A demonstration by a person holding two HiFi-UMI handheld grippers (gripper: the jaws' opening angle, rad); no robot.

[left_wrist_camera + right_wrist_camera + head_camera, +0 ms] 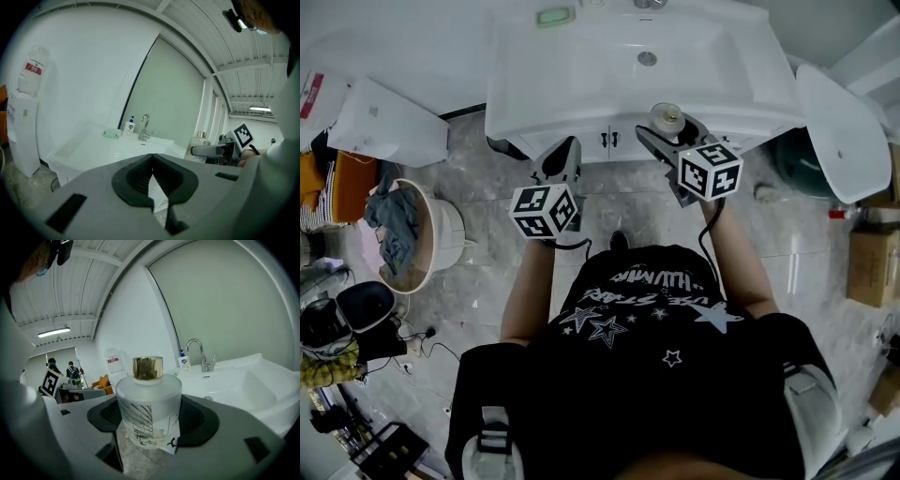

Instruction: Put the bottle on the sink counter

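I am mid-carry. My right claw pinches the bottle, both pads pressed against its frosted sides, and holds it upright with the gold cap on top. From my head view the bottle hangs at the front edge of the sink counter, right of the basin's middle and not yet set down. My left claw is pressed together on nothing and waits in front of the cabinet doors, clear of the work.

The next move, as I judge it, is to reach further in over the flat rim, lower the bottle until its base sits level, and only then let the pads part. It is a squat bottle and should stand steady once down.

The head view gives me the layout from above but no height. The bottle's base looks to be above the counter top, but I can't be sure from here. The right gripper view shows the grip itself, and beyond it the faucet and a soap dispenser at the back. The left gripper view shows the carry from the side.
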